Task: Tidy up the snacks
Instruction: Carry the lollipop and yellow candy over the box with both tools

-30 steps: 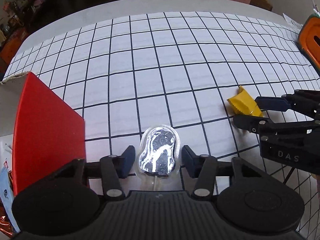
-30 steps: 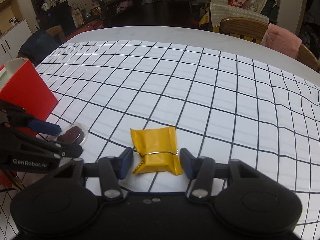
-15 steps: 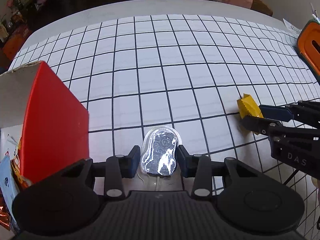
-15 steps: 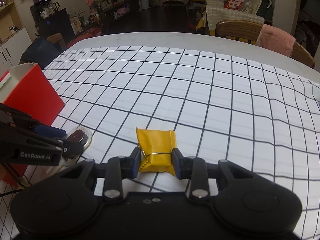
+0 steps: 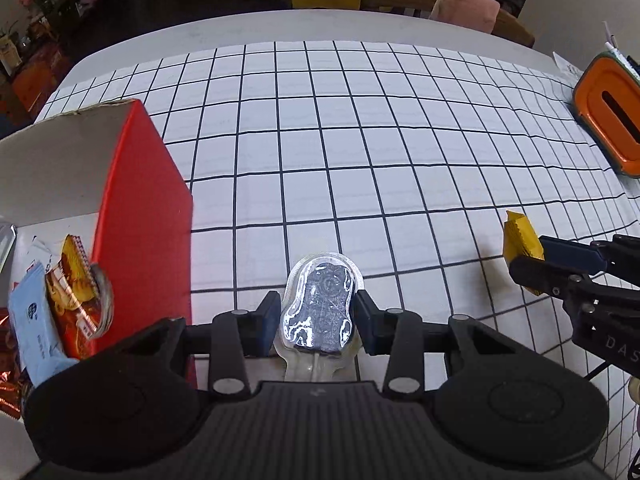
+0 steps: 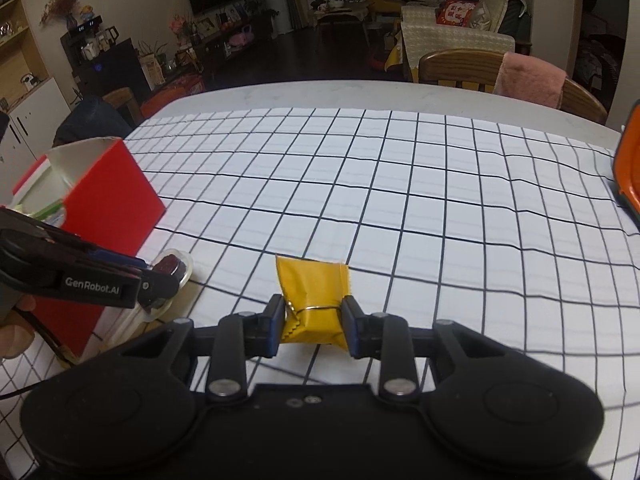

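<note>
1 red open-top cardboard box [image 5: 144,216], 1 yellow foil snack packet [image 6: 314,300], 1 clear-wrapped dark chocolate [image 5: 318,312], 1 orange container [image 5: 608,112].

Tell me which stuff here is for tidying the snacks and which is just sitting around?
For the job:
- silver blister-packed snack, held in the left gripper
- yellow snack packet, held in the right gripper
- red box with snack packets already inside

Just lying about:
- orange container at the table's edge
- pink cloth on a chair
- checked tablecloth

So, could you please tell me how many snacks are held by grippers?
2: a clear-packed chocolate in the left gripper, a yellow packet in the right gripper.
</note>
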`<state>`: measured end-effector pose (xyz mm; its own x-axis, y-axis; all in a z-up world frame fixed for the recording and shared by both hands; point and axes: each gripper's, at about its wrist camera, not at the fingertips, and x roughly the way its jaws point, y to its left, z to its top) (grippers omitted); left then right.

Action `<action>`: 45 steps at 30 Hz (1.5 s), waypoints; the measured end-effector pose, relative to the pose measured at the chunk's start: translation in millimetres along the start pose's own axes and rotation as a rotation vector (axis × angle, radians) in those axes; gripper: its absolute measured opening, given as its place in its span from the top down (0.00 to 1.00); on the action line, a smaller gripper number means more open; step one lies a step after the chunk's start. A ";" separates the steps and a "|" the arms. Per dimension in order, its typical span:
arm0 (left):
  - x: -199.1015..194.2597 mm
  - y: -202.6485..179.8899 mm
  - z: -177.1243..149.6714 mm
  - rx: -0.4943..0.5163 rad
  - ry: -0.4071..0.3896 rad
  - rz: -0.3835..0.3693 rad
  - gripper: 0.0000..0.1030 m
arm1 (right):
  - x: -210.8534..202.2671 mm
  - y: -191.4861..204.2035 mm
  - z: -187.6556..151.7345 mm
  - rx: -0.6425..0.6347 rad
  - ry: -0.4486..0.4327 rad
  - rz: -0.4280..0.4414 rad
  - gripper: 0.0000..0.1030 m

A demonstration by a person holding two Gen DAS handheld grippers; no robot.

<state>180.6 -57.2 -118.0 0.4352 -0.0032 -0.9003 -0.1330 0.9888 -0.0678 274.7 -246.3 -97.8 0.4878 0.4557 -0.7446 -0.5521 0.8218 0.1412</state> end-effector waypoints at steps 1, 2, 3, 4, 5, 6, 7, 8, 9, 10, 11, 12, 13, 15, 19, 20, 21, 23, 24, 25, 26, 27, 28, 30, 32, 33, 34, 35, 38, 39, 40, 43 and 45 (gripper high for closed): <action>-8.8 0.1 -5.3 0.000 -0.002 -0.001 0.62 | -4.2 2.4 -1.2 0.000 -0.004 -0.002 0.72; -17.4 0.2 -10.7 0.001 -0.005 -0.001 0.62 | -8.9 4.8 -2.5 -0.001 -0.009 -0.001 0.72; -25.7 0.5 -15.9 0.001 -0.005 -0.001 0.62 | -13.5 7.5 -3.8 -0.002 -0.014 -0.001 0.72; -35.7 0.6 -22.1 0.002 -0.007 0.000 0.62 | -18.0 10.2 -5.1 -0.004 -0.015 -0.004 0.72; -45.0 -0.1 -27.5 0.007 -0.009 0.004 0.62 | -21.8 13.0 -6.5 -0.005 -0.016 -0.007 0.72; -53.8 -0.4 -32.6 0.010 -0.014 0.005 0.62 | -26.1 16.0 -7.6 -0.007 -0.018 -0.009 0.72; -63.3 -0.1 -36.9 0.013 -0.018 0.002 0.62 | -30.4 19.5 -8.5 -0.009 -0.020 -0.009 0.72; -72.5 0.1 -41.7 0.014 -0.023 -0.004 0.62 | -34.6 23.0 -9.3 -0.011 -0.023 -0.008 0.72; -82.3 0.9 -46.4 0.015 -0.028 -0.011 0.62 | -38.8 26.5 -10.4 -0.012 -0.026 -0.008 0.72; -92.4 2.2 -51.4 0.015 -0.034 -0.017 0.62 | -42.9 29.9 -11.7 -0.013 -0.031 -0.008 0.72; -103.2 3.6 -56.5 0.014 -0.038 -0.022 0.62 | -46.9 33.3 -12.4 -0.013 -0.035 -0.010 0.72; -113.9 4.6 -61.5 0.013 -0.042 -0.027 0.62 | -51.0 36.8 -12.6 -0.011 -0.039 -0.012 0.72; -123.9 6.5 -66.2 0.013 -0.045 -0.031 0.62 | -54.9 39.8 -12.8 -0.010 -0.042 -0.012 0.72; -142.9 13.3 -75.2 0.012 -0.051 -0.036 0.62 | -61.8 48.0 -12.0 -0.010 -0.050 -0.016 0.72; -183.3 30.8 -89.4 0.009 -0.071 -0.053 0.62 | -76.3 65.3 -10.6 -0.011 -0.067 -0.017 0.72; -192.9 34.9 -94.4 0.009 -0.076 -0.058 0.62 | -79.1 70.6 -10.3 -0.012 -0.072 -0.017 0.72; -199.8 40.3 -95.1 0.009 -0.080 -0.061 0.62 | -81.9 75.7 -9.7 -0.014 -0.078 -0.017 0.72; -218.0 50.1 -103.8 0.008 -0.089 -0.066 0.62 | -87.0 87.1 -9.3 -0.018 -0.087 -0.018 0.72; -221.5 56.0 -104.7 0.010 -0.092 -0.070 0.62 | -89.3 92.8 -9.8 -0.020 -0.092 -0.019 0.72; -227.6 60.3 -104.6 0.011 -0.094 -0.073 0.62 | -90.8 98.6 -9.1 -0.023 -0.097 -0.018 0.72; -234.5 66.5 -108.2 0.011 -0.100 -0.075 0.62 | -92.4 104.9 -8.3 -0.025 -0.101 -0.018 0.72; -241.8 72.5 -111.6 0.013 -0.105 -0.077 0.62 | -93.5 111.0 -7.5 -0.027 -0.105 -0.017 0.72; -248.1 77.0 -113.9 0.015 -0.110 -0.079 0.62 | -94.3 117.2 -6.3 -0.030 -0.109 -0.016 0.72; -260.7 90.7 -119.0 0.013 -0.120 -0.085 0.62 | -96.4 129.8 -4.0 -0.036 -0.118 -0.011 0.72; -276.5 103.4 -126.6 0.011 -0.131 -0.088 0.62 | -98.4 141.8 -0.6 -0.043 -0.126 -0.004 0.72; -279.6 108.8 -128.6 0.008 -0.135 -0.088 0.62 | -98.9 148.3 1.2 -0.049 -0.131 -0.001 0.72; -285.0 116.2 -130.0 0.005 -0.139 -0.090 0.62 | -99.1 154.7 3.0 -0.056 -0.134 0.003 0.72; -284.6 125.1 -126.6 0.003 -0.142 -0.091 0.62 | -99.1 161.1 4.4 -0.062 -0.138 0.007 0.72; -292.2 144.4 -124.1 -0.004 -0.155 -0.089 0.62 | -96.6 180.0 8.6 -0.078 -0.145 0.018 0.72; -290.7 152.8 -120.1 -0.008 -0.159 -0.088 0.62 | -94.7 185.9 10.2 -0.081 -0.146 0.022 0.72; -294.0 159.9 -121.1 -0.010 -0.162 -0.085 0.62 | -92.4 192.9 11.7 -0.086 -0.146 0.025 0.72; -288.2 175.4 -114.1 -0.021 -0.168 -0.072 0.62 | -83.5 212.8 16.3 -0.102 -0.145 0.034 0.72; -280.7 181.6 -107.6 -0.026 -0.172 -0.057 0.62 | -75.9 224.7 20.2 -0.114 -0.144 0.038 0.72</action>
<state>-61.6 107.2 76.2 0.5884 -0.0314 -0.8079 -0.1259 0.9835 -0.1299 127.2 -89.4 3.7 0.5520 0.5369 -0.6379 -0.6415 0.7623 0.0865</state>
